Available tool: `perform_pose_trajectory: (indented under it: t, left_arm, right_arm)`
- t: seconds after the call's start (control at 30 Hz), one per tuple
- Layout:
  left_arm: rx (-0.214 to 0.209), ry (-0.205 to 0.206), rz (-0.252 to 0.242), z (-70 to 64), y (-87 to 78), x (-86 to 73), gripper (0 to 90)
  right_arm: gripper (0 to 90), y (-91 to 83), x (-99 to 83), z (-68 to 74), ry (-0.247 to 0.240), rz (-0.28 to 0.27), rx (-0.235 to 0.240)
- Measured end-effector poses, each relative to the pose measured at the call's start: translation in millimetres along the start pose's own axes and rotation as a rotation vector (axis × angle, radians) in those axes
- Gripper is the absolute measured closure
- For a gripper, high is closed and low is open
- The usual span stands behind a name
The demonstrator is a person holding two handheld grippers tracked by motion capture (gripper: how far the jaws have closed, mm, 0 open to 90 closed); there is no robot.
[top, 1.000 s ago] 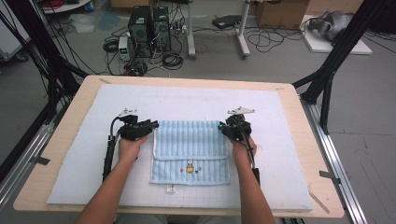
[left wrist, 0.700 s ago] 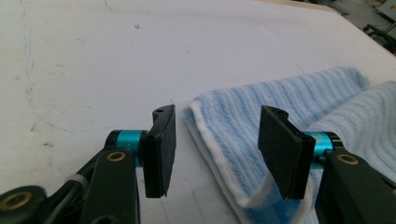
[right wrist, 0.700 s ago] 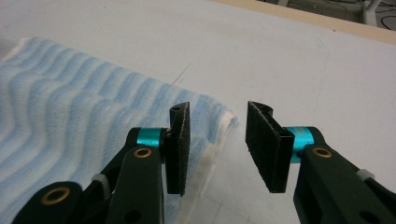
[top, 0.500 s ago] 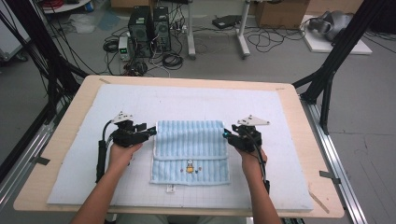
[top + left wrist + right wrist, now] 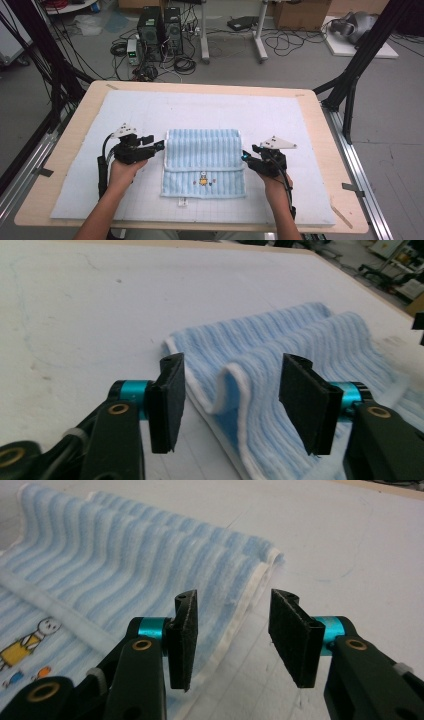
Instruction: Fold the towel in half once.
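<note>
Because we have a folded blue striped towel point(image 5: 204, 162) lying at the lower centre of the high view on the white mat point(image 5: 280, 120), we hold one gripper at each side edge, ready to take the fold for the next turn. Our left gripper point(image 5: 159, 146) sits at the towel's left edge, jaws spread wide with a raised loop of cloth between them but not pinched. Our right gripper point(image 5: 245, 156) sits at the right edge, jaws likewise apart and gripping nothing, the white hem just beside its left pad. Compared with half a second ago, both grippers have drawn outward and slightly down the frame, off the cloth, and the towel lies flatter.
</note>
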State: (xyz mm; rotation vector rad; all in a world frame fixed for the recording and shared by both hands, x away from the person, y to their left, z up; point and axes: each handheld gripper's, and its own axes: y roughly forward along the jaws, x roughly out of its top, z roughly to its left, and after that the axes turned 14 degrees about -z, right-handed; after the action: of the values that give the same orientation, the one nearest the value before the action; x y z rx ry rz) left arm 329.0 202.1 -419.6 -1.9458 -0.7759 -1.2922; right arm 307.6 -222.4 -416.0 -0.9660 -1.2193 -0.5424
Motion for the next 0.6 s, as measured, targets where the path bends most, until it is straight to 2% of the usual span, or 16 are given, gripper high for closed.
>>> perform_pose_trajectory:
  t: [0.03,0.1,0.27,0.37,0.5,0.6]
  left_arm:
    - [-0.016,0.007,0.013,-1.7,-2.4,-4.2,46.9]
    - [-0.031,0.003,0.007,-4.5,-6.6,-11.2,53.0]
    - [-0.067,-0.002,0.032,-14.6,-12.5,-27.3,50.3]
    - [-0.083,0.035,0.066,-22.5,-13.2,-35.0,50.2]
    - [-0.098,0.065,0.109,-30.0,-9.9,-43.5,50.9]
    - [-0.095,0.085,0.135,-33.6,-6.8,-46.1,51.4]
  right_arm:
    - [54.6,-2.0,-1.5,1.2,-0.002,0.002,0.004]
    - [54.6,-5.6,-4.7,3.5,-0.001,0.001,0.012]
    - [54.3,-13.7,-12.1,11.1,-0.004,0.018,0.035]
    - [54.3,-16.4,-14.6,16.5,-0.02,0.029,0.053]
    - [54.8,-17.9,-16.5,20.0,-0.033,0.044,0.064]
    - [56.4,-17.6,-18.5,21.7,-0.035,0.06,0.078]
